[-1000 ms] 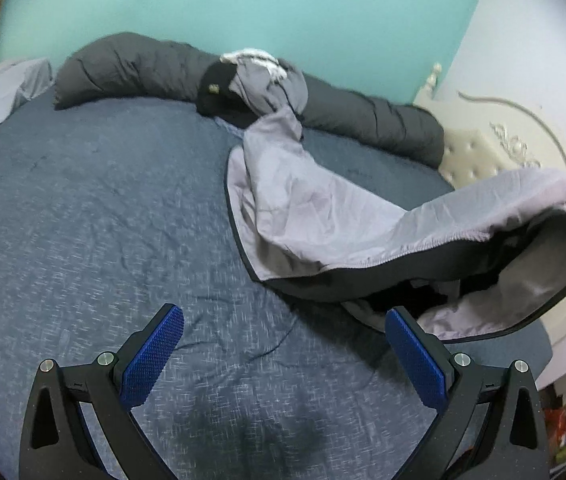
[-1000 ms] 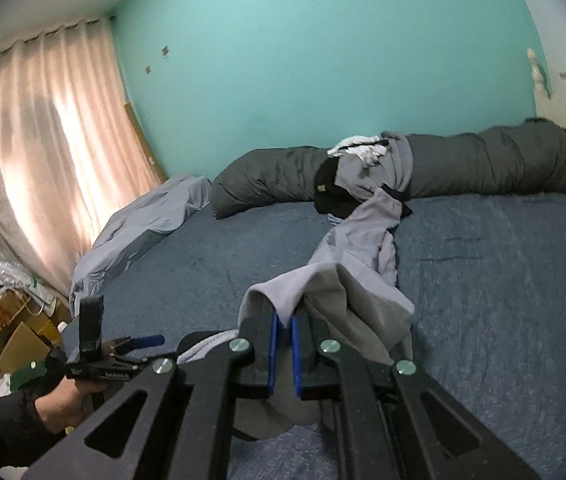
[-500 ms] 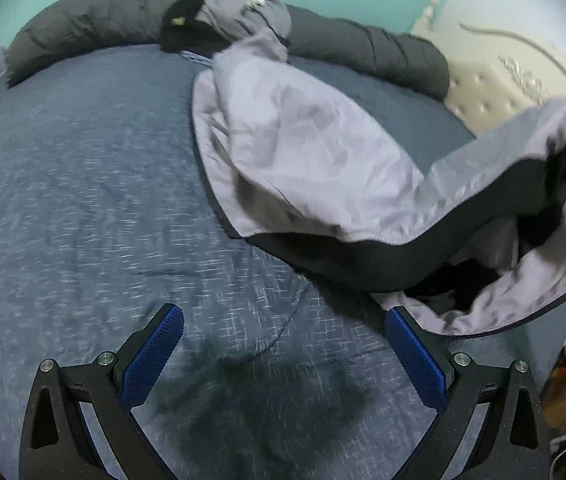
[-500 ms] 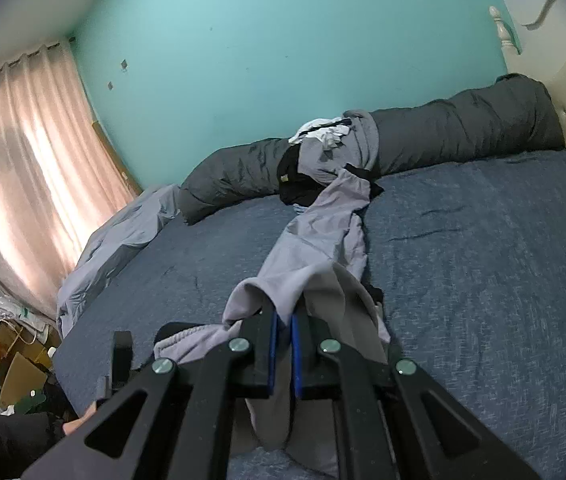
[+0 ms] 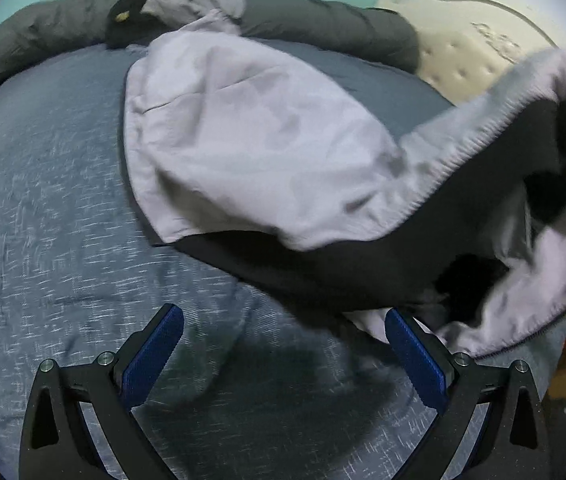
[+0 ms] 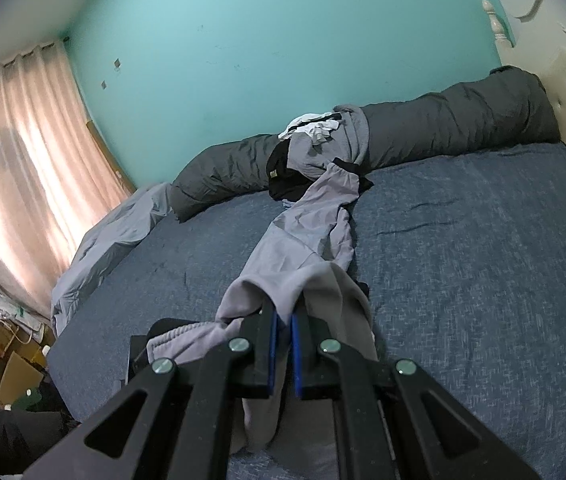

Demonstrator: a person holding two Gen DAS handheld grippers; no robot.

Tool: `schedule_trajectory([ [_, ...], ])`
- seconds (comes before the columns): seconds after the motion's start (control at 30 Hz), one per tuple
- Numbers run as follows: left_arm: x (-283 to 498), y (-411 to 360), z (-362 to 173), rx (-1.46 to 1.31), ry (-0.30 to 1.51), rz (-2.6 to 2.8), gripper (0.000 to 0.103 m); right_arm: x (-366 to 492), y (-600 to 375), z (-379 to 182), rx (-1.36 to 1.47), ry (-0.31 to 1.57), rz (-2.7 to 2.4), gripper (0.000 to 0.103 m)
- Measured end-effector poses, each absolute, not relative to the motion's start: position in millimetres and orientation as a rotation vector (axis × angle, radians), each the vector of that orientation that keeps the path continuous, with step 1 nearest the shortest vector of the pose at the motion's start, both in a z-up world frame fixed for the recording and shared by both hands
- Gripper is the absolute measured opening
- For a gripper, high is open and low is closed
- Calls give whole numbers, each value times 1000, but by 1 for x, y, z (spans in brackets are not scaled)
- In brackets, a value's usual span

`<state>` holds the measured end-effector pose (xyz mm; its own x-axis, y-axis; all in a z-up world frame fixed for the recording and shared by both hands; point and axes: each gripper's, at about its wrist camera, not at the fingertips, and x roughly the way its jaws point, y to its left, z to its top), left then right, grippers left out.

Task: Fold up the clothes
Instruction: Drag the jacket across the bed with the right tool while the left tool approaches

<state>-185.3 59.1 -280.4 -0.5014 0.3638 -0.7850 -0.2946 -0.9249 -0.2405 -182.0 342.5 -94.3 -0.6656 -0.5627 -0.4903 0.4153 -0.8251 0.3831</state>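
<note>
A light grey garment with a dark lining and a ribbed waistband (image 5: pixel 251 136) stretches across the blue bedspread (image 5: pixel 43 208) toward a heap of clothes (image 6: pixel 315 148) at the far side. My right gripper (image 6: pixel 283 320) is shut on the garment's (image 6: pixel 303 240) near end, with grey cloth pinched between its blue pads and hanging below. My left gripper (image 5: pixel 283 344) is open just above the bedspread, with nothing between its pads. Its right finger (image 5: pixel 415 360) sits at the garment's drooping lower edge.
A long dark grey rolled duvet (image 6: pixel 463 120) lies along the far edge of the bed under the teal wall. A grey sheet (image 6: pixel 111 236) bunches at the left edge by the curtain. A padded cream headboard (image 5: pixel 475 52) stands to the right. Boxes and clutter (image 6: pixel 7 344) fill the floor at left.
My left gripper has dropped closer to the bedspread and moved in toward the garment, which now fills more of its view. My right gripper has sunk a little, still pinching the cloth.
</note>
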Motion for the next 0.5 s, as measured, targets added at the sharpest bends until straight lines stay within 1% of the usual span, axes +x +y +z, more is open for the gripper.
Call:
schedule_trajectory([
  [0.13,-181,63,-286,-1303,-78,2428,102,-181,342,-95,824,-307,-2438,6],
  [0.2,-185,61,-287,-1299,-115,2424,95,-180,341,-95,823,-298,-2439,6],
  [0.27,-190,60,-288,-1298,-130,2422,82,-179,341,-95,821,-290,-2439,6],
  [0.33,-193,61,-289,-1292,-128,2415,80,-180,342,-96,823,-295,-2440,6],
  [0.37,-194,64,-290,-1292,-124,2397,69,-180,344,-97,824,-304,-2440,6],
  [0.5,-198,73,-297,-1316,-77,2369,44,-180,348,-99,828,-314,-2442,6],
])
